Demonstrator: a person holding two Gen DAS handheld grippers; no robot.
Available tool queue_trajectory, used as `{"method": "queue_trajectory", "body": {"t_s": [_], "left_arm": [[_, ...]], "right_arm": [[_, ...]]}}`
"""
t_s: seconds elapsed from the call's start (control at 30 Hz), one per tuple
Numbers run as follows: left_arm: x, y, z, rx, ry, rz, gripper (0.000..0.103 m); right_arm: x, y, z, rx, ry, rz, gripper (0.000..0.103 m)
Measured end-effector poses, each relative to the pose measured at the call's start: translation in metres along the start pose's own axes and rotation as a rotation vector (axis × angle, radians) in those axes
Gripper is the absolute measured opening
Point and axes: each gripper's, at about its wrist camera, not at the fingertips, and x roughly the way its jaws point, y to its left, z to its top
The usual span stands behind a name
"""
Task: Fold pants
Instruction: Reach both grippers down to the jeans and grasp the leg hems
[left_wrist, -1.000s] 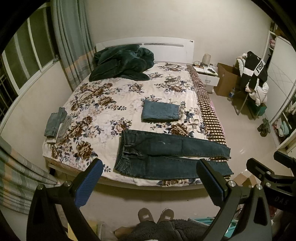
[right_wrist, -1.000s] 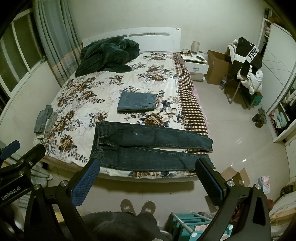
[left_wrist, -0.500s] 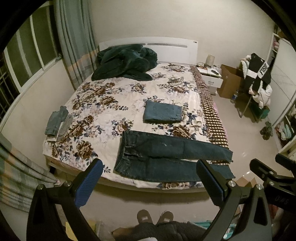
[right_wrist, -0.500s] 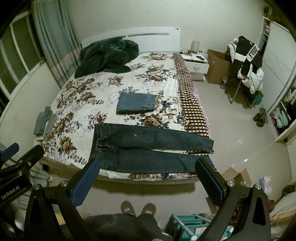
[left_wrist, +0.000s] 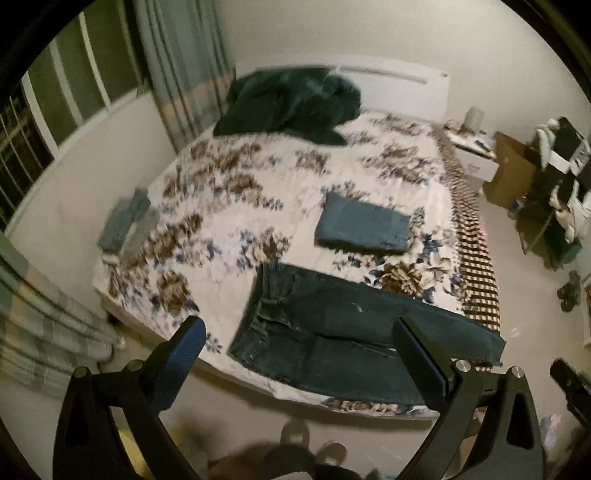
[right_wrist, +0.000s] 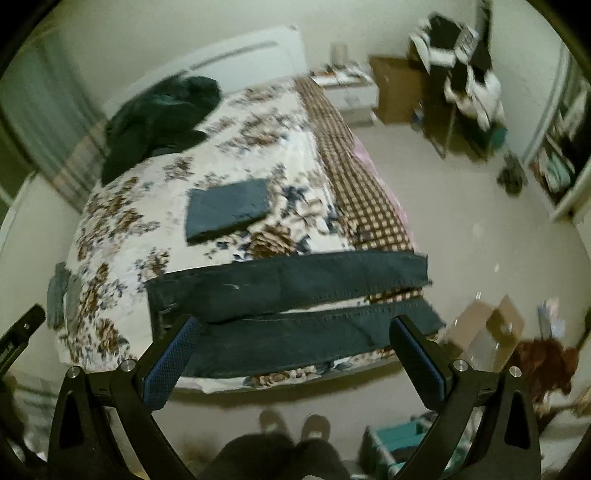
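Observation:
Dark blue jeans (left_wrist: 332, 325) lie flat across the foot of the floral bed (left_wrist: 221, 221), waistband to the left, legs stretching right to the bed's edge. They also show in the right wrist view (right_wrist: 295, 295). My left gripper (left_wrist: 299, 354) is open and empty, held above the bed's front edge near the waistband side. My right gripper (right_wrist: 295, 350) is open and empty, above the near leg of the jeans. Neither touches the cloth.
A folded pair of jeans (left_wrist: 364, 229) lies mid-bed. Smaller folded denim (left_wrist: 125, 221) sits at the left edge. A dark green blanket (left_wrist: 295, 103) is heaped by the headboard. A nightstand (left_wrist: 476, 155), cardboard box (left_wrist: 511, 170) and clothes-laden chair (left_wrist: 561, 177) stand right. My slippers (right_wrist: 295, 424) are below.
Both grippers have moved forward and down toward the jeans at the bed's foot. The right gripper has tilted and swung toward the leg ends. Both stay open.

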Motion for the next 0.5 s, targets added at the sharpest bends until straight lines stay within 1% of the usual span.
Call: {"method": "queue_trajectory", "body": {"t_s": [0.03, 0.07, 0.1, 0.13, 0.17, 0.2, 0.23, 0.33, 0.37, 0.43, 0.5], "left_arm": [[0.016, 0.001, 0.003, -0.013, 0.027, 0.008, 0.103], [0.042, -0.002, 0.01, -0.033, 0.072, 0.01, 0.103], [0.059, 0.001, 0.011, -0.049, 0.099, 0.01, 0.103], [0.079, 0.002, 0.015, -0.067, 0.132, 0.012, 0.103], [0.108, 0.0, 0.022, -0.087, 0.182, 0.013, 0.103], [0.129, 0.002, 0.025, -0.105, 0.214, 0.011, 0.103], [0.15, 0.003, 0.026, -0.122, 0.244, 0.012, 0.103], [0.229, 0.002, 0.037, -0.186, 0.343, 0.015, 0.103], [0.246, 0.003, 0.038, -0.207, 0.363, 0.012, 0.103], [0.301, 0.001, 0.044, -0.261, 0.421, 0.018, 0.103], [0.345, 0.004, 0.049, -0.302, 0.452, 0.031, 0.103]], "right_arm": [[0.022, -0.013, 0.01, 0.025, 0.024, -0.008, 0.103], [0.041, -0.015, 0.015, 0.057, 0.054, -0.008, 0.103], [0.061, -0.018, 0.021, 0.088, 0.079, -0.014, 0.103], [0.084, -0.034, 0.029, 0.116, 0.101, -0.02, 0.103], [0.105, -0.046, 0.036, 0.144, 0.125, -0.026, 0.103], [0.129, -0.055, 0.042, 0.175, 0.149, -0.033, 0.103], [0.157, -0.078, 0.047, 0.201, 0.164, -0.037, 0.103], [0.234, -0.102, 0.065, 0.272, 0.233, -0.071, 0.103], [0.262, -0.111, 0.071, 0.29, 0.247, -0.083, 0.103], [0.316, -0.123, 0.082, 0.333, 0.286, -0.11, 0.103], [0.367, -0.132, 0.09, 0.382, 0.332, -0.125, 0.103]]}}
